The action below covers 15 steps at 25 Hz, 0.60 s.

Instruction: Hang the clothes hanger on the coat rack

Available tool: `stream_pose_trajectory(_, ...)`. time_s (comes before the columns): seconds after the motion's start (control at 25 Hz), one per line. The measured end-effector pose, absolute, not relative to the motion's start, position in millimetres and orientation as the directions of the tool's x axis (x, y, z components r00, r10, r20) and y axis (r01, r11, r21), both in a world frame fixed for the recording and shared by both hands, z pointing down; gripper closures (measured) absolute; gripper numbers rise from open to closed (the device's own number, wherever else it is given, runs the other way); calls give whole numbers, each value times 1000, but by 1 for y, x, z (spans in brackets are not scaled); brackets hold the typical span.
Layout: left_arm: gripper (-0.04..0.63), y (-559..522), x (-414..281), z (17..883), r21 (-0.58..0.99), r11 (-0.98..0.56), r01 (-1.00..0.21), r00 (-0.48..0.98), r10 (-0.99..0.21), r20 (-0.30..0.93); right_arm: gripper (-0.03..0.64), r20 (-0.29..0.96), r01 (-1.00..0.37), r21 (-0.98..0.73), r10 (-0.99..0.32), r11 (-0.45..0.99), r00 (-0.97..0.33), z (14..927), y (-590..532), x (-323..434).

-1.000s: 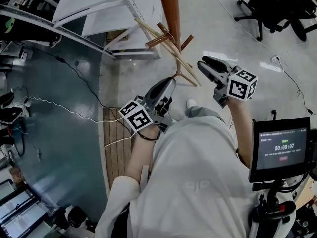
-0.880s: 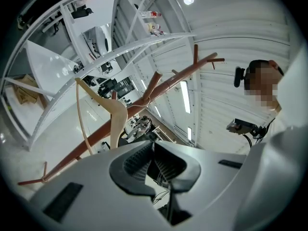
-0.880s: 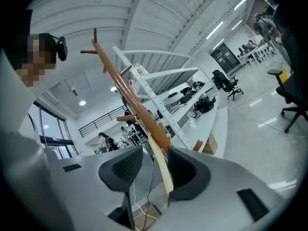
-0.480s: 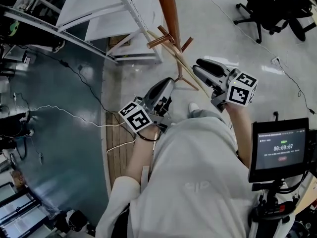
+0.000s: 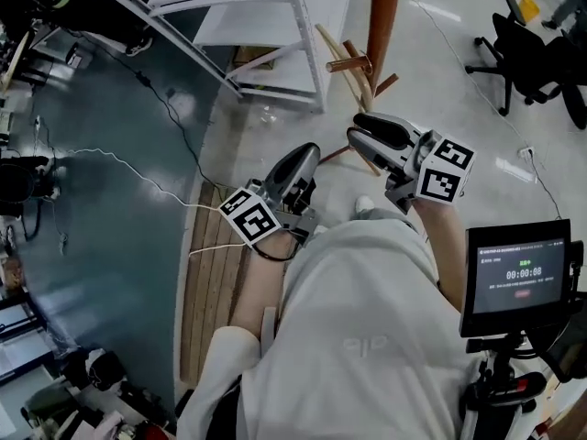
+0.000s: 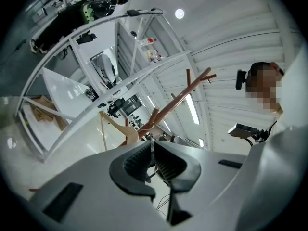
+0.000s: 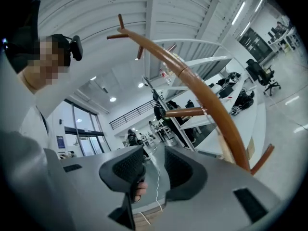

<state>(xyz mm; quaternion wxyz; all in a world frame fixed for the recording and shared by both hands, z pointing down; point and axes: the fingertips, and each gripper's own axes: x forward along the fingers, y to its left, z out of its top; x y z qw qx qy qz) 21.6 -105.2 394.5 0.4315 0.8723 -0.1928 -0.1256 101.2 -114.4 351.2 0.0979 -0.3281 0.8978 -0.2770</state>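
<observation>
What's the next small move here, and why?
Probably lift the left claw toward a peg of the coat rack. Its jaws look shut on the clothes hanger, which doesn't seem hooked over any peg yet. The right claw is open and empty.

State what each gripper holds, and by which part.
Left gripper grips the light wooden clothes hanger by its thin metal hook; right gripper holds nothing, jaws apart.
</observation>
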Motion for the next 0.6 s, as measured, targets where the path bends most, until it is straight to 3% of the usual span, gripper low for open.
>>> stream_pose_trajectory(0.28, 588, -43, 43, 371, 785, -487, -383, 747, -663, -47, 472, -33, -318, -559, -403, 766, -915, 326, -69, 112)
stream_pose_trajectory(0.6, 588, -12, -44, 398, 775, -365, -516, 550, -835, -26, 472, -82, -63, -610, -142, 790, -986, 363, -51, 13)
